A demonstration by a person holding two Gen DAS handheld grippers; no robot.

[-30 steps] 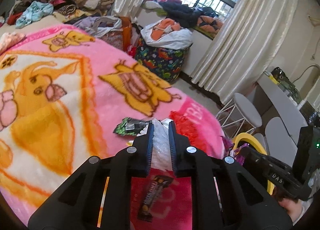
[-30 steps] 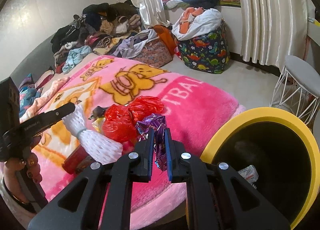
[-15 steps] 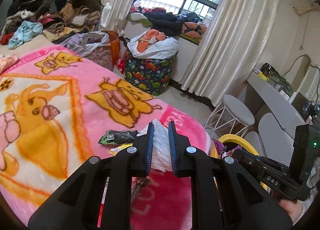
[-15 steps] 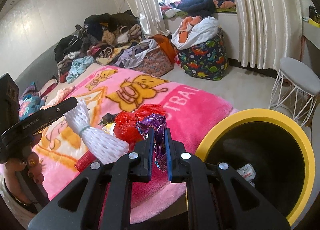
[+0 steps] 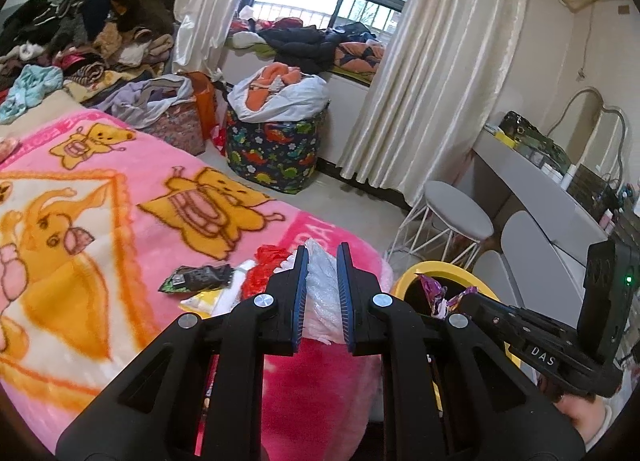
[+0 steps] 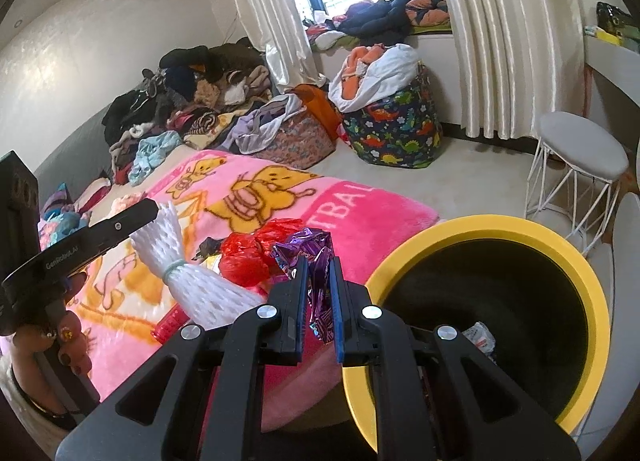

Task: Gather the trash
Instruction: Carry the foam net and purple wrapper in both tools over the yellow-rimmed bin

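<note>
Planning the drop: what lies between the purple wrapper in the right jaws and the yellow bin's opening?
Nothing. In the right wrist view the purple foil wrapper hangs beside the bin's yellow rim, with no object between.

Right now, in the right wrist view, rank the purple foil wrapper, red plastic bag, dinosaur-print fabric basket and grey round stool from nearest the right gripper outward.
1. Purple foil wrapper, clamped in the right gripper.
2. Red plastic bag, just beyond, left.
3. Grey round stool, right.
4. Dinosaur-print fabric basket, by the curtain.

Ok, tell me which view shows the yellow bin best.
The right wrist view: the yellow bin shows its whole rim and dark inside, with a scrap at the bottom. The left wrist view catches only a slice of rim behind the grippers.
</note>
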